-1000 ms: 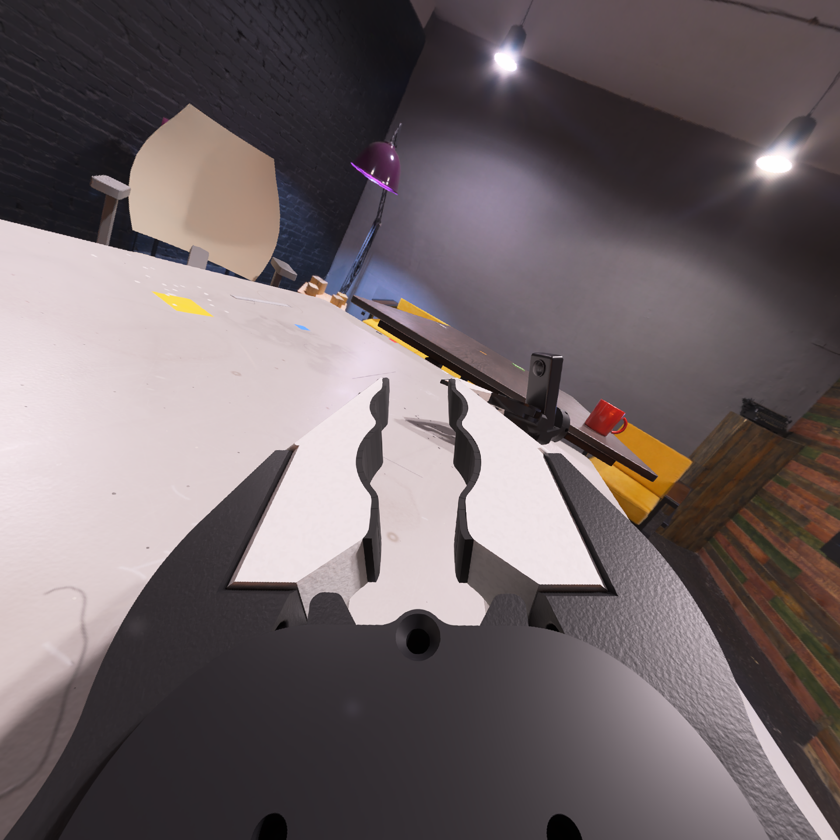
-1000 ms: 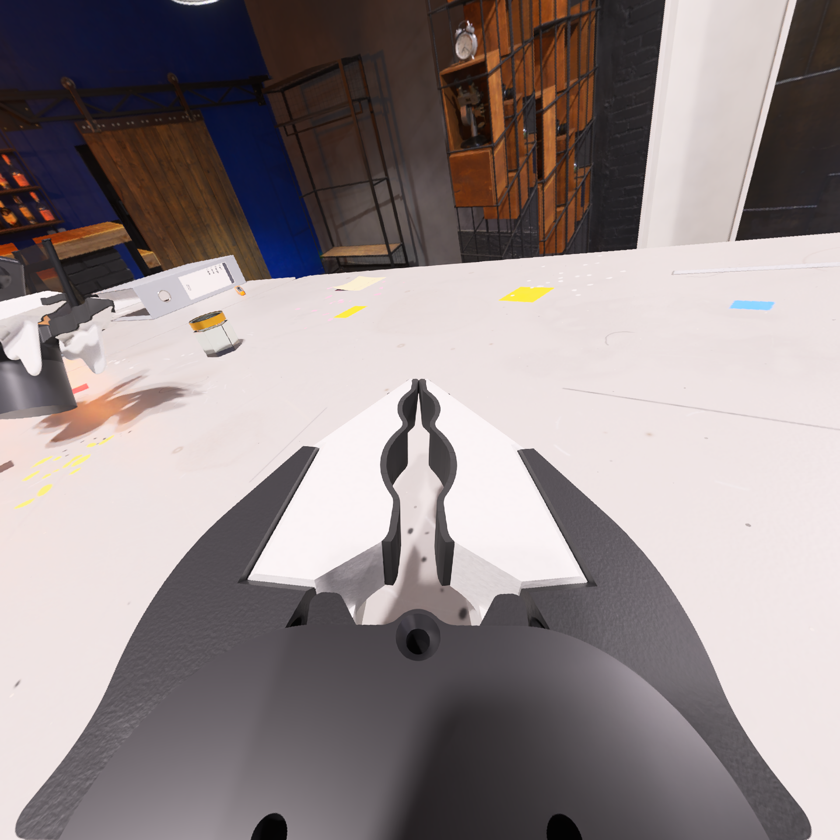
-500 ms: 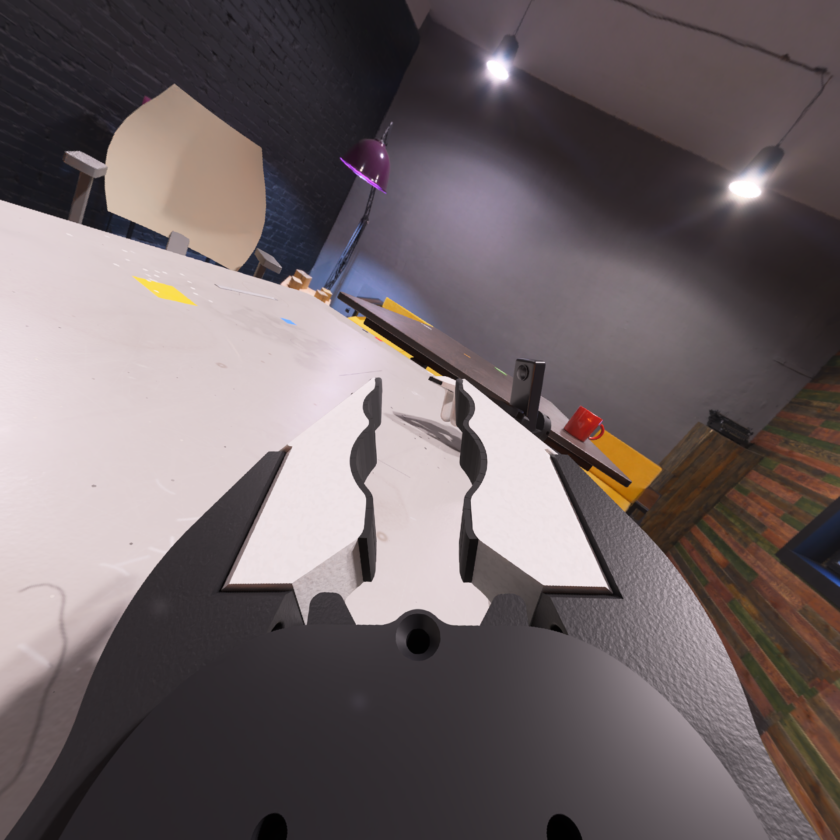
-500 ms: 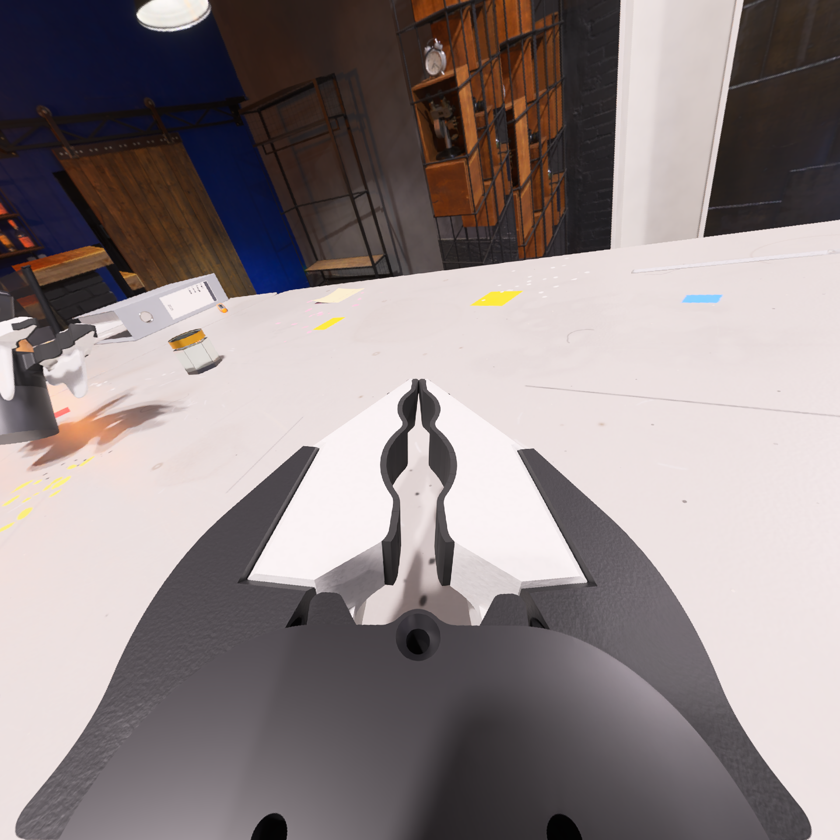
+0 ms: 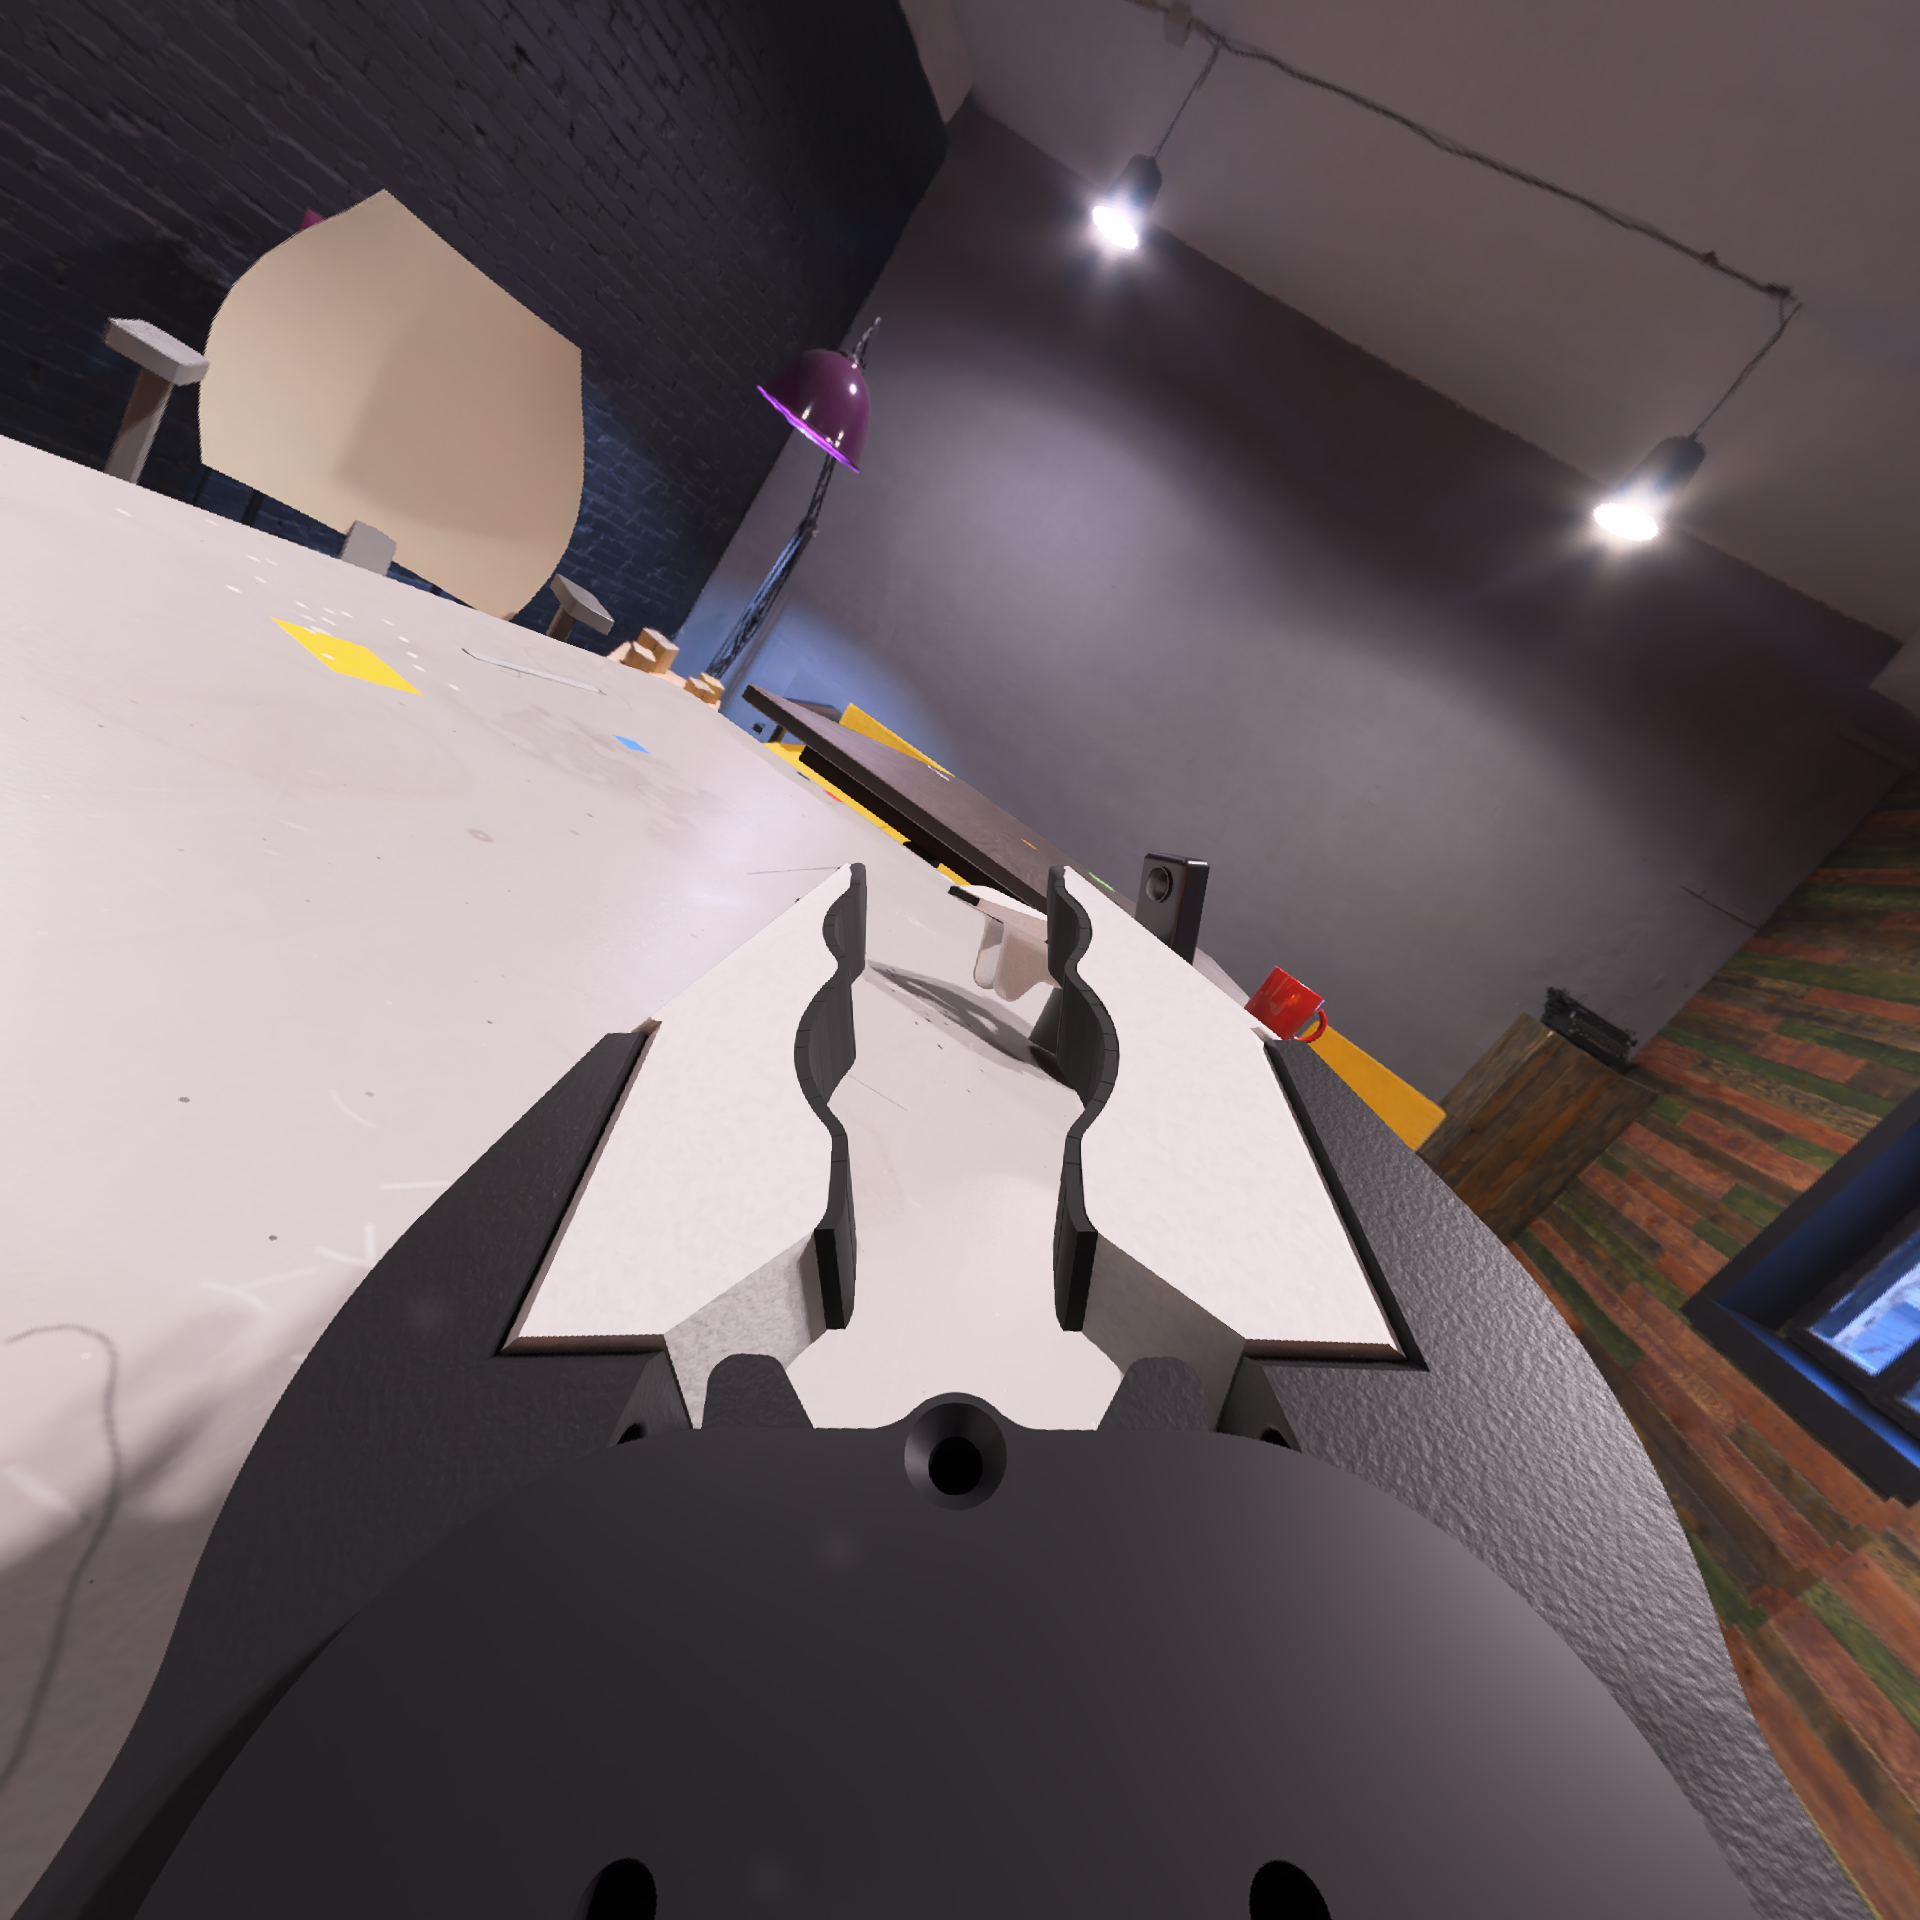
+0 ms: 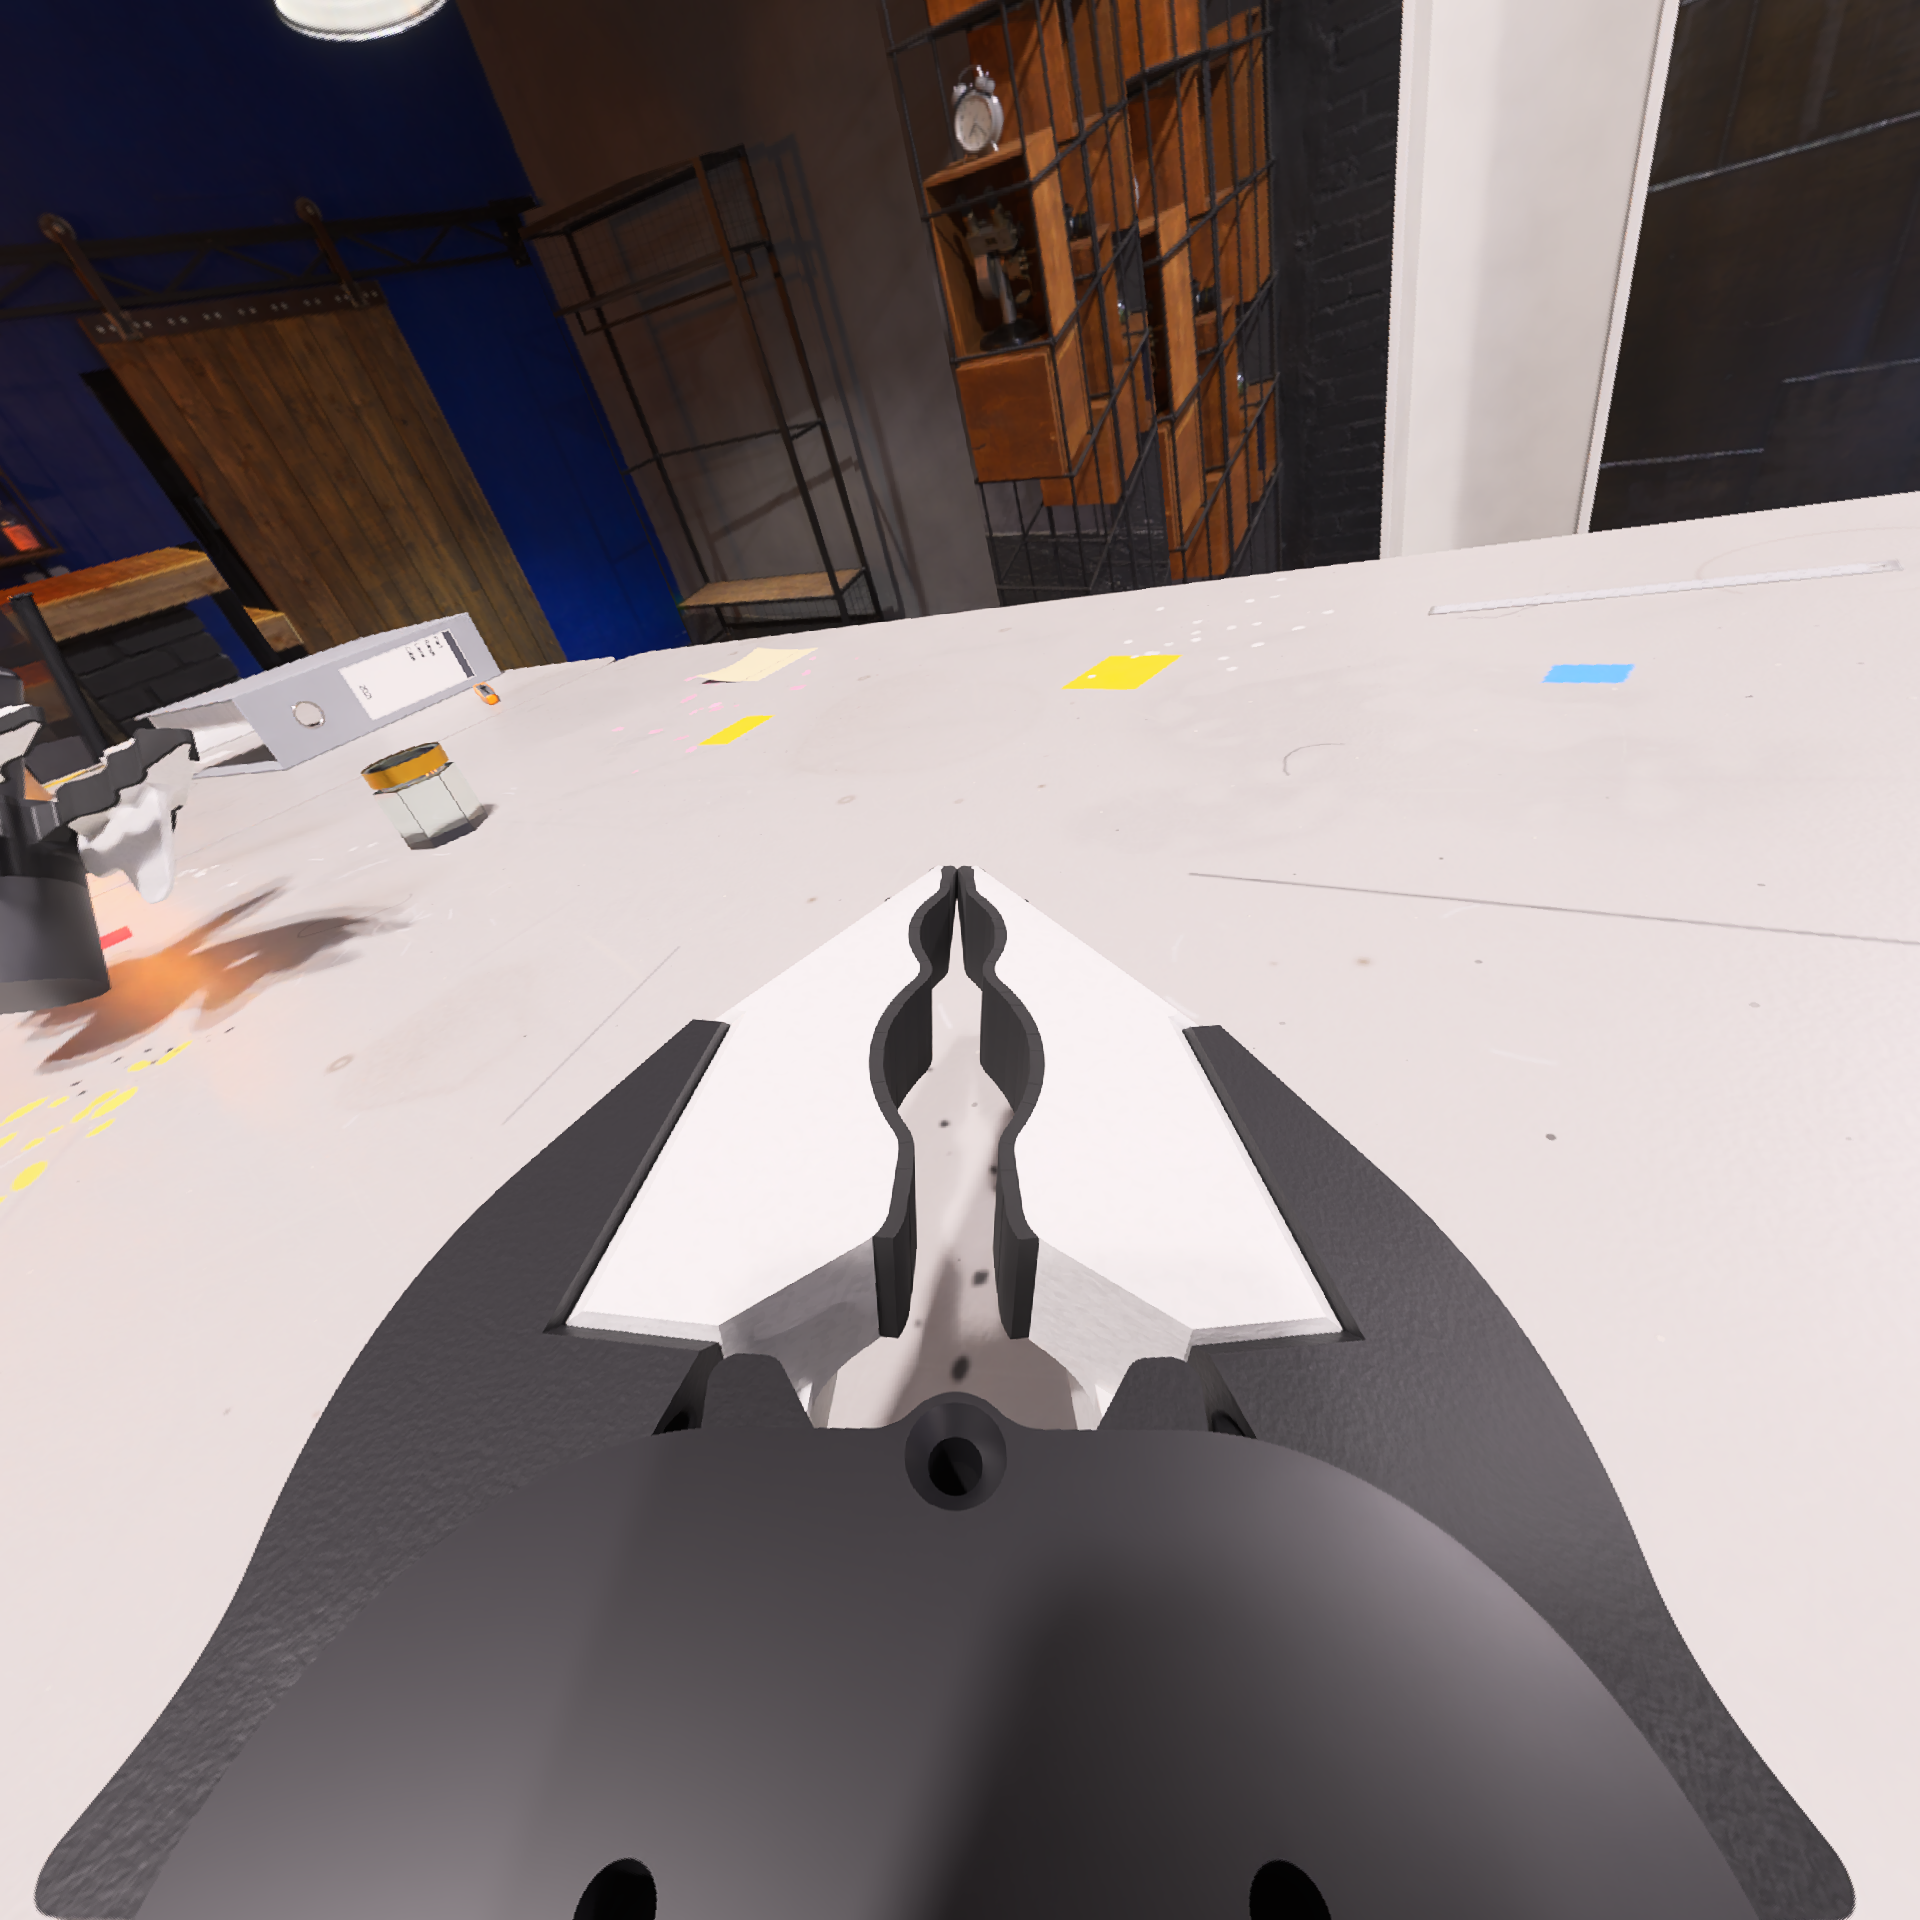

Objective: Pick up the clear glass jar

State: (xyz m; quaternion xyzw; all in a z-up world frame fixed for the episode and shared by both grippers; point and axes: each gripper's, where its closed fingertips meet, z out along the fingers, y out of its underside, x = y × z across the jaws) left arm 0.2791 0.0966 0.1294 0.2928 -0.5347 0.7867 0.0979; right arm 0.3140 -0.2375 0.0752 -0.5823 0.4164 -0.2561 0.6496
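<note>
Still at the approach stage, nothing grabbed yet. Small clear glass jar [image 6: 424, 798] with a gold-banded lid sitting upright on the white surface [image 6: 1351, 1039], upper left of the right wrist frame, just in front of a grey ring binder [image 6: 353, 691] lying flat. Not visible in the left wrist frame at all.

Right gripper [image 6: 956, 878] pinched narrow, tips practically touching, holding nothing, pointed at bare surface well off to the right of the jar. Left gripper [image 5: 951, 904] spread to a medium gap, empty too; probably the same one poking in at the far left edge of the right wrist frame, near the jar.

To do this well: swing whichever gripper goes for it round to face the jar, spread wide before closing in, come in low and level so the fingers land on the faceted glass body below the lid, not on the lid. Squeeze gently, glass likely slippery. Watch the binder right behind it on the way in.

Contents: looks empty, maybe a faint dark tint near the bottom, hard to tell. Red mug [image 5: 1286, 1004] off in the background, right of centre in the left wrist frame, inside not visible.
</note>
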